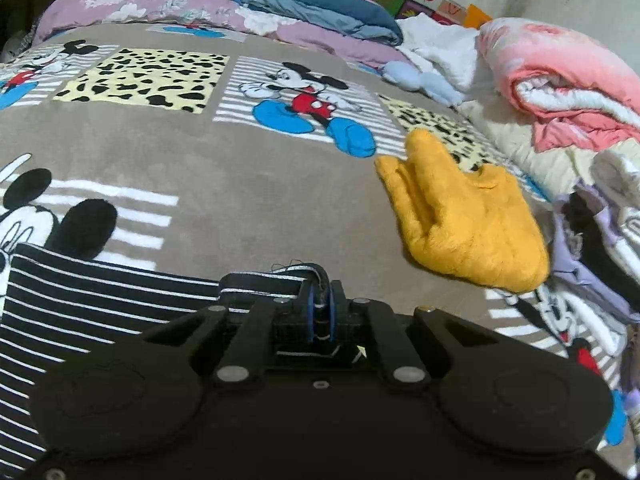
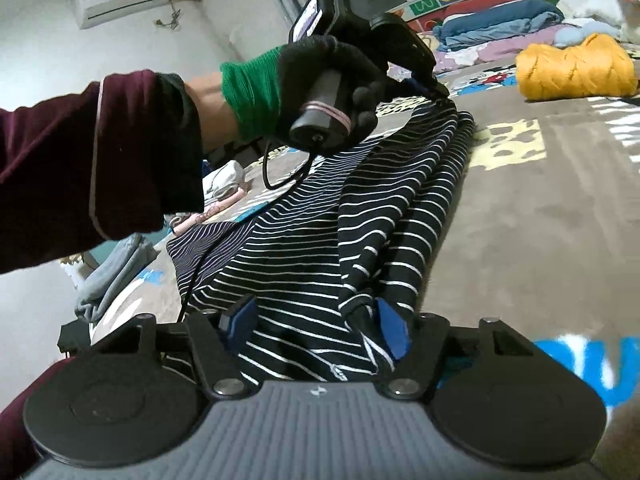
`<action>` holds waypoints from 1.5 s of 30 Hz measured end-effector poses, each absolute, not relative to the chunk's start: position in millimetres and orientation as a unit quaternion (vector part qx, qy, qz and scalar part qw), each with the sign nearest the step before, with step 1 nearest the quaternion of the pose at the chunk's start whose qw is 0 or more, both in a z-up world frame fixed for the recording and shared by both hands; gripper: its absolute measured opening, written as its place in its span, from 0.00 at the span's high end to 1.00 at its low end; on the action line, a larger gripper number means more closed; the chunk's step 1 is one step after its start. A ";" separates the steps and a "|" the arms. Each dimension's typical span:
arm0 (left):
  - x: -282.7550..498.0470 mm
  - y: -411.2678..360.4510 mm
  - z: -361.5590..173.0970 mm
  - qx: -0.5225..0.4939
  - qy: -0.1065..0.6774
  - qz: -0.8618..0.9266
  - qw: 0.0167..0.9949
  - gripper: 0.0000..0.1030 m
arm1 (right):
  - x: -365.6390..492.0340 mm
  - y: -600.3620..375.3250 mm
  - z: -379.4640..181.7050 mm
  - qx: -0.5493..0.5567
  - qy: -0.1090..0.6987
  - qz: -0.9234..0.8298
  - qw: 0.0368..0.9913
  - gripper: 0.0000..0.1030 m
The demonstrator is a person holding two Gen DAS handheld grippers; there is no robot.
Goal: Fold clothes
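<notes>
**Striped garment stretched between the two grippers**

The black-and-white striped garment (image 2: 320, 240) lay on the cartoon-print blanket (image 1: 248, 200), and everything else is placed from it. Its long axis ran from the right gripper (image 2: 316, 324) at the near end to the left gripper (image 1: 320, 312) at the far end, so each tool sat at one end of the cloth, neither nearer its middle.

The left gripper's blue pads were pressed together on a bunched edge of the garment, with loose threads showing just above them. A gloved hand (image 2: 320, 80) held that tool's handle, lifted above the far end, and the fabric rose toward it in a twisted ridge.

The right gripper's pads stood spread, with cloth lying between them; a knotted fold hung just inside the right pad. Whether either pad pressed the fabric could not be told.

A yellow plush garment (image 1: 460, 216) lay beyond the striped one's far end, off to its right and apart from it. A heap of mixed clothes (image 1: 600, 240) lay past that again.

By my judgement, any fold would turn across this long axis, one end carried toward the other.
</notes>
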State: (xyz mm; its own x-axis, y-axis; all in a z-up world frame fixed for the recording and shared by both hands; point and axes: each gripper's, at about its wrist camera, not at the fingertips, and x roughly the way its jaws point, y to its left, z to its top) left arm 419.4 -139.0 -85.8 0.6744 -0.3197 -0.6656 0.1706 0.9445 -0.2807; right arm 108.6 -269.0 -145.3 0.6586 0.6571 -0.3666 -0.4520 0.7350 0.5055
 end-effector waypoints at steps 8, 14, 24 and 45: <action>426.5 -124.8 -78.4 -0.095 0.379 -0.145 0.909 0.69 | 102.7 -275.1 -140.6 0.196 0.253 0.287 0.903 0.44; 394.3 -58.2 -43.7 -0.136 0.331 -0.199 0.912 0.58 | 93.8 -274.1 -131.6 0.172 0.224 0.246 0.927 0.42; 332.8 -24.7 -95.9 -0.149 0.385 -0.242 0.878 0.66 | 90.6 -214.8 -120.5 -0.002 0.171 0.263 0.950 0.40; 294.1 -13.9 -125.3 -0.280 0.392 -0.225 0.847 0.97 | 115.9 -240.9 -140.2 0.101 0.232 0.241 0.937 0.40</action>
State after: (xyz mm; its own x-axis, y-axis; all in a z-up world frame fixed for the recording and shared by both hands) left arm 294.1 -13.9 -125.3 0.5912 -0.6004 -0.5385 0.1611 0.7421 -0.6506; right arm 115.9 -240.9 -140.2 0.7766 0.4979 -0.3860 -0.4044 0.8638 0.3006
